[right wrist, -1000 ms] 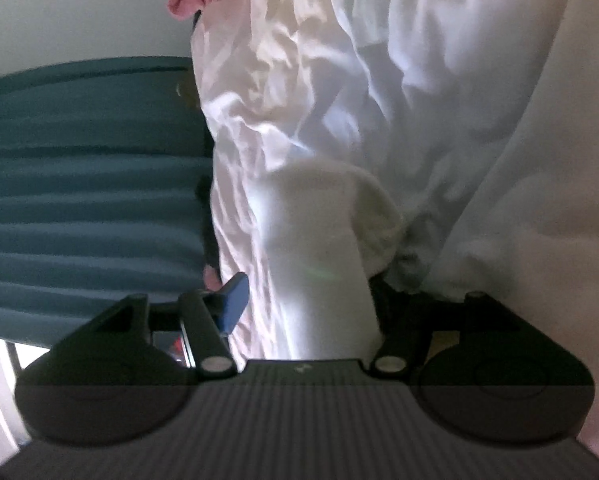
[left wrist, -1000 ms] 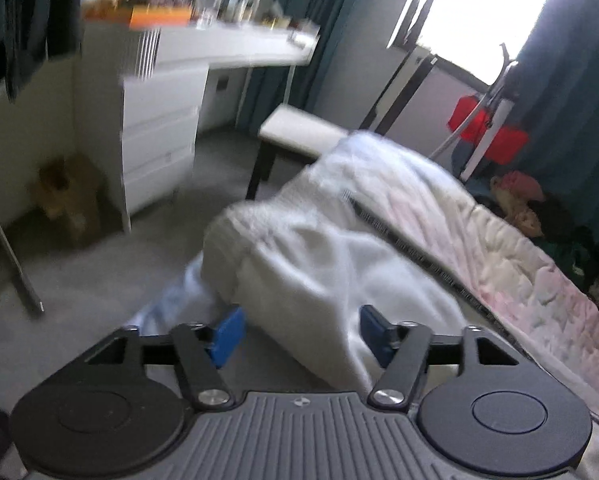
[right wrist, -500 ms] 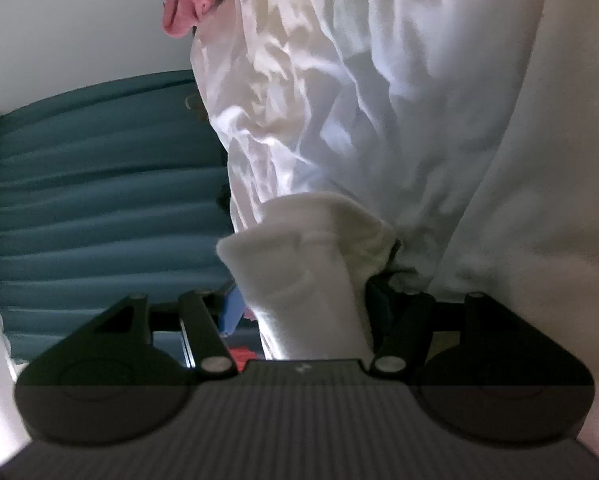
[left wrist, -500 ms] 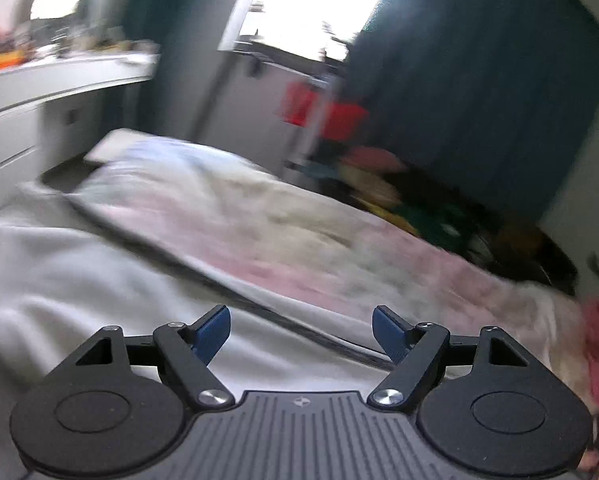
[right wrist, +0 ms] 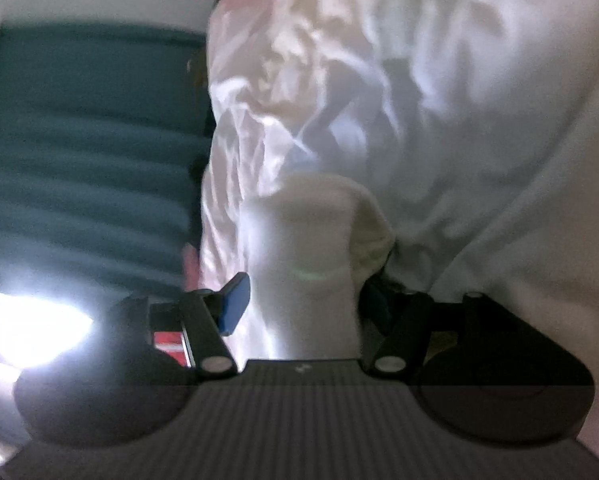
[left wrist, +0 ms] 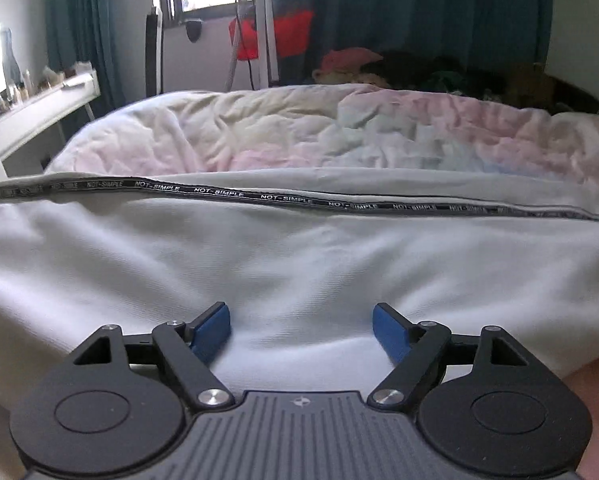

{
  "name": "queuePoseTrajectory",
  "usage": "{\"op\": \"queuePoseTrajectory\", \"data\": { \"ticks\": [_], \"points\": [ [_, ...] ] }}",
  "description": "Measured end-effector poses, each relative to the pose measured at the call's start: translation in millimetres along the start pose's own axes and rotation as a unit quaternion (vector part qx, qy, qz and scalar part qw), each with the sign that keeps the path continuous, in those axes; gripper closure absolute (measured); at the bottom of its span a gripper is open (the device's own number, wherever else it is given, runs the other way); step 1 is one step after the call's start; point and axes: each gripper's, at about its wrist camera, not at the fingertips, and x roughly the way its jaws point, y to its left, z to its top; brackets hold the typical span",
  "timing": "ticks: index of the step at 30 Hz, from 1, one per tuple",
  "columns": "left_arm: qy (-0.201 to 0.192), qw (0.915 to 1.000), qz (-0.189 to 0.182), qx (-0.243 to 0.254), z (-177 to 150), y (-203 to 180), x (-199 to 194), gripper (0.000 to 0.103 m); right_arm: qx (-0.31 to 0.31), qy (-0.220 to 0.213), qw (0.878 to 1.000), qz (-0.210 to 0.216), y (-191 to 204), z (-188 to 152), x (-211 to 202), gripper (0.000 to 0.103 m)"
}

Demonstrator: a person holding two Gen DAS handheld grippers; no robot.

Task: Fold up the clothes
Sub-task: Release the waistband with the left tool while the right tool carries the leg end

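A white garment point(left wrist: 291, 256) lies spread across the bed, with a black "NOT-SIMPLE" lettered band point(left wrist: 283, 199) running along its far edge. My left gripper point(left wrist: 301, 326) is open just above the cloth, its blue pads apart and holding nothing. In the right wrist view a thick white ribbed cuff of the garment point(right wrist: 311, 256) sits between the jaws of my right gripper point(right wrist: 305, 304). The jaws stand fairly wide around it; the right pad is in shadow, so whether they pinch the cuff is unclear.
A crumpled pale pink quilt point(left wrist: 339, 132) covers the bed behind the garment. A tripod point(left wrist: 255, 24), a red box point(left wrist: 291, 32) and a clothes pile point(left wrist: 379, 68) stand by teal curtains point(right wrist: 83, 148). A white desk point(left wrist: 31, 108) is at the left.
My left gripper let go of the white cuff it was around, swung right from the dresser side, and now faces across the bed. The right gripper keeps the cuff between its jaws.
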Motion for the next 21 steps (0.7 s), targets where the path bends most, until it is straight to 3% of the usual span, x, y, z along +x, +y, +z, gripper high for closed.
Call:
{"op": "queuePoseTrajectory", "data": {
  "ticks": [2,6,9,11,14,16,18,21],
  "points": [
    [0.004,1.0,0.003,0.001,-0.3,-2.9,2.5,0.021,-0.056,0.0,0.998,-0.034,12.6,-3.5,2.7,0.058],
    [0.01,0.9999,-0.002,-0.006,3.7,2.3,0.3,0.02,-0.123,-0.009,0.99,-0.063,27.1,-9.9,1.3,0.078],
    [0.012,0.9999,-0.002,-0.007,6.0,1.7,-1.8,0.02,-0.177,-0.037,0.981,-0.069,49.5,-20.1,-8.5,0.084],
    [0.008,0.9996,-0.011,-0.026,9.2,5.9,-5.5,0.02,-0.24,-0.066,0.966,-0.07,74.3,-35.1,-18.6,0.085],
    [-0.001,0.9953,-0.047,-0.085,16.0,23.1,-13.1,0.021,-0.325,-0.113,0.939,-0.026,114.2,-65.7,-40.5,0.085],
    [-0.02,0.9896,-0.054,-0.132,22.4,41.2,-22.8,0.021,-0.388,-0.14,0.911,0.012,141.3,-95.5,-56.3,0.085],
    [-0.039,0.9828,-0.059,-0.171,28.8,59.7,-33.0,0.021,-0.454,-0.161,0.875,0.046,163.2,-134.3,-71.5,0.085],
    [-0.059,0.9731,-0.076,-0.21,37.0,86.9,-45.7,0.021,-0.549,-0.179,0.811,0.088,186.0,-200.0,-88.0,0.085]
  ]
}}
